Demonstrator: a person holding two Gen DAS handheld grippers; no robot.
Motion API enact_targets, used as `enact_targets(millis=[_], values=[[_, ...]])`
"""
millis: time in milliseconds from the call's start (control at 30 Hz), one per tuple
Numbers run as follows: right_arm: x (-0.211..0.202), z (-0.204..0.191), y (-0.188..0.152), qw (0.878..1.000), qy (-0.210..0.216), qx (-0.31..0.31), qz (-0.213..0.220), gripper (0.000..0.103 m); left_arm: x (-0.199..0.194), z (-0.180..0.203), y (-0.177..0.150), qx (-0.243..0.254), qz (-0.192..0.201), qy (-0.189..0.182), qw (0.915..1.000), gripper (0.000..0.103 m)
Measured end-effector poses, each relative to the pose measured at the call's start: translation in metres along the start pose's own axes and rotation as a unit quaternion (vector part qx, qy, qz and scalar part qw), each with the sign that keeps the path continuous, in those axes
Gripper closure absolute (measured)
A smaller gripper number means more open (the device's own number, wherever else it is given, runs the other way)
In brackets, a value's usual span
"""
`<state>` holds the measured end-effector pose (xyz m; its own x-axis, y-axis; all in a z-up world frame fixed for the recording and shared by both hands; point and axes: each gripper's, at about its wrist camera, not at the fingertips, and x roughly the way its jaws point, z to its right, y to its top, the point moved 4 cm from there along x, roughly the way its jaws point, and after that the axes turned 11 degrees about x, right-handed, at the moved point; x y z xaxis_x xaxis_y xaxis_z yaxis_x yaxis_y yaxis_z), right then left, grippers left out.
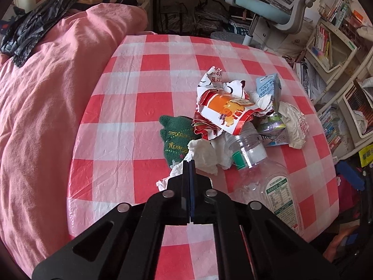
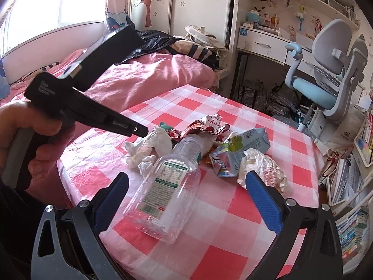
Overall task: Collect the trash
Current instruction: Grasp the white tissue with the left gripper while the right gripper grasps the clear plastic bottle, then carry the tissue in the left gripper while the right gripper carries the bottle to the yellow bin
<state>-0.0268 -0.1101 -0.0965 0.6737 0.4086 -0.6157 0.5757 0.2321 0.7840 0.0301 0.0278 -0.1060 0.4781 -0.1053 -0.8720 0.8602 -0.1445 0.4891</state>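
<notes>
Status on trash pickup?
Nothing looks collected. The left claw is shut at a tissue, though a grip isn't clear; the right claw is open around the bottle. Wrapper, carton and paper wad remain on the table.

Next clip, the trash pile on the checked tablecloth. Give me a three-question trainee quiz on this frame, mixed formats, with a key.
1. True or false: the left gripper is shut, its tips at the crumpled white tissue.
2. What lies between the open right gripper fingers? A) clear plastic bottle with green-white label B) blue drink carton C) dark green cloth
3. Fill in: the trash lies on a red-and-white ______ tablecloth.

Key: 1 true; 2 A; 3 checked.
</notes>
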Motion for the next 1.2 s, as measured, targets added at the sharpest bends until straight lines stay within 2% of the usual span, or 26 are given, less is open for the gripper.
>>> enact_targets(millis=[167,300,367,400,433,467,500,533,600,733,867,1067,1200], values=[[0.021,-0.007,-0.004,0.999,-0.015,0.009,-0.029,0.006,-0.024,-0.008,0.003,-0.025,0.035,-0.031,0.9986,0.102],[0.038,0.002,-0.006,0.997,-0.022,0.045,-0.06,0.007,-0.006,-0.008,-0.002,-0.022,0.005,-0.023,0.9995,0.101],[0.043,0.007,-0.009,0.995,-0.018,0.059,-0.076,0.017,0.005,-0.006,-0.003,-0.013,-0.01,-0.006,0.9998,0.083],[0.045,0.01,-0.011,0.994,-0.015,0.063,-0.086,0.037,0.009,-0.006,-0.003,-0.013,-0.01,0.001,0.9999,0.078],[0.047,0.012,-0.013,0.993,-0.023,0.059,-0.097,0.049,0.014,-0.005,-0.002,-0.012,-0.01,0.005,0.9999,0.075],[0.047,0.014,-0.016,0.993,-0.032,0.054,-0.101,0.049,0.018,-0.004,-0.002,-0.011,-0.011,0.006,0.9999,0.076],[0.046,0.014,-0.017,0.993,-0.028,0.05,-0.103,0.049,0.022,-0.003,-0.001,-0.012,-0.014,0.006,0.9998,0.081],[0.043,0.014,-0.017,0.993,-0.024,0.046,-0.104,0.049,0.026,-0.002,-0.001,-0.014,-0.017,-0.001,0.9998,0.098],[0.036,0.015,-0.022,0.993,-0.037,0.02,-0.106,0.049,0.021,0.001,0.0,-0.015,-0.01,-0.014,0.9997,0.099],[0.022,0.015,-0.034,0.992,-0.04,-0.019,-0.12,0.048,-0.018,-0.001,0.006,-0.018,0.044,-0.032,0.9983,0.099],[0.032,0.014,-0.037,0.99,-0.05,-0.032,-0.13,0.045,-0.042,-0.01,0.011,-0.039,0.081,-0.055,0.9945,0.099],[0.031,0.012,-0.034,0.991,-0.038,-0.036,-0.123,0.048,-0.045,-0.021,0.011,-0.056,0.084,-0.049,0.9937,0.099],[0.009,0.023,-0.03,0.995,-0.032,-0.035,-0.091,0.048,-0.049,-0.023,0.013,-0.059,0.09,-0.045,0.9932,0.099]])
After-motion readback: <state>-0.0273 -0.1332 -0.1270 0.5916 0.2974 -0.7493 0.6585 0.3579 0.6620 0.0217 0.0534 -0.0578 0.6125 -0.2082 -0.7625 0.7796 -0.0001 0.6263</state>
